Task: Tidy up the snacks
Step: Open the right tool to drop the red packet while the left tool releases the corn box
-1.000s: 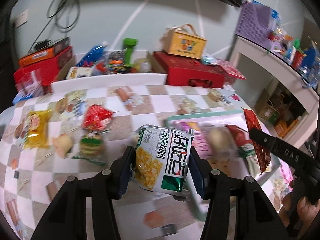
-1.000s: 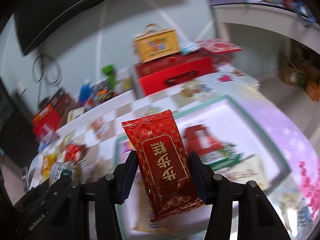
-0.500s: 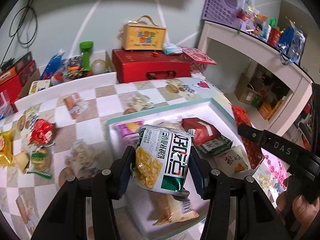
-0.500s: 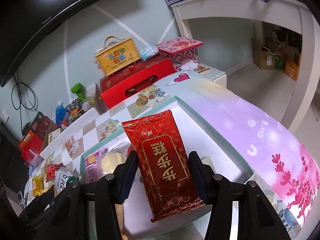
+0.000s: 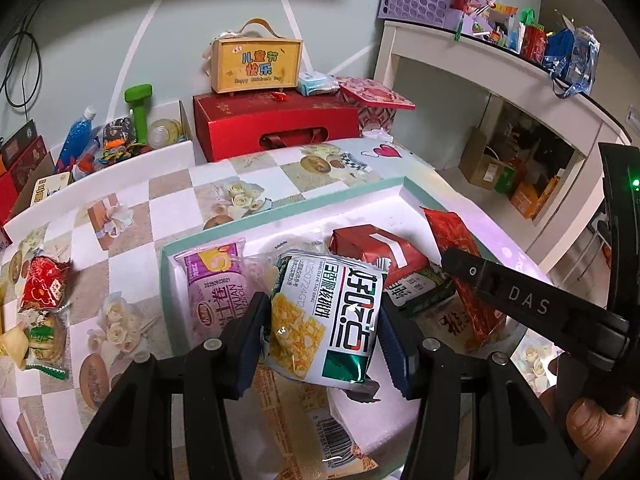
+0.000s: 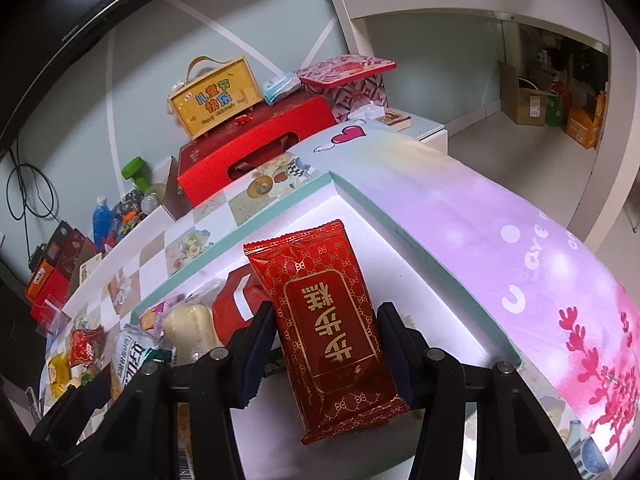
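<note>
Left wrist view: left tool (image 5: pixel 322 330) clamped on one white-and-green snack pack (image 5: pixel 326 316), held just above a white tray (image 5: pixel 280 216) with a teal rim on the counter (image 5: pixel 132 216). In the tray: one purple packet (image 5: pixel 212 288), one red box (image 5: pixel 376 250), one green-labelled pack (image 5: pixel 416 294), one orange wrapper (image 5: pixel 304 420) lying flat under the tool. Outside it, at far left on the checked cloth, a small cluster of loose snacks (image 5: pixel 40 312), count unclear. Behind, one red gift box (image 5: pixel 276 124) topped by one yellow handled case (image 5: pixel 256 66).

Right wrist view: right tool (image 6: pixel 326 350) closed on one red gold-patterned pouch (image 6: pixel 328 328), upright over the same tray's (image 6: pixel 424 264) bare right half. At the tray's left end, one pale bun-like pack (image 6: pixel 190 328) beside the red box (image 6: pixel 234 304). Left tool's pack (image 6: pixel 128 356) visible at lower left.
</note>
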Demonstrator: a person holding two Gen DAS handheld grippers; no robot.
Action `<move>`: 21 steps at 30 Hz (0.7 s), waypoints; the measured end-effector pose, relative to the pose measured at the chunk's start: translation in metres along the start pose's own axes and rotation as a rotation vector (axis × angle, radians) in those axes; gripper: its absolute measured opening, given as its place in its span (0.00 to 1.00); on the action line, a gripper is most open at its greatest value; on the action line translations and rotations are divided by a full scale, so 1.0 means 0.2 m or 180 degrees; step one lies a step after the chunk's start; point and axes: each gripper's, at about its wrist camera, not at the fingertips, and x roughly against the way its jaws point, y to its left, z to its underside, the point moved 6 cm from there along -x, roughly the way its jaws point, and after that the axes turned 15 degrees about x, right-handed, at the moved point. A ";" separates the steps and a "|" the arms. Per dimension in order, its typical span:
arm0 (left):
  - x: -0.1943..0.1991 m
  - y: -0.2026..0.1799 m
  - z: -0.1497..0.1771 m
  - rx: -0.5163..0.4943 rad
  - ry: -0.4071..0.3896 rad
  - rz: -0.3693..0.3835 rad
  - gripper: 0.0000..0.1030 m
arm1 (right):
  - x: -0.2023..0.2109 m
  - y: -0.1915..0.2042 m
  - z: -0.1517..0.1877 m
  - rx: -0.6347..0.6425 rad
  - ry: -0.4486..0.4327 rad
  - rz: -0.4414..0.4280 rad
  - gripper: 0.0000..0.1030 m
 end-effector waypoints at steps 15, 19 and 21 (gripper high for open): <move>-0.02 -0.02 0.00 -0.0035 0.0080 -0.0055 0.63 | -0.01 0.00 0.00 0.0059 0.0034 0.0089 0.55; 0.03 -0.01 -0.02 -0.0007 0.0064 -0.0062 0.63 | 0.02 0.01 -0.01 0.0105 0.0059 0.0123 0.55; 0.07 0.00 -0.03 0.0006 0.0042 -0.0075 0.63 | 0.03 0.01 -0.01 0.0110 0.0076 0.0131 0.56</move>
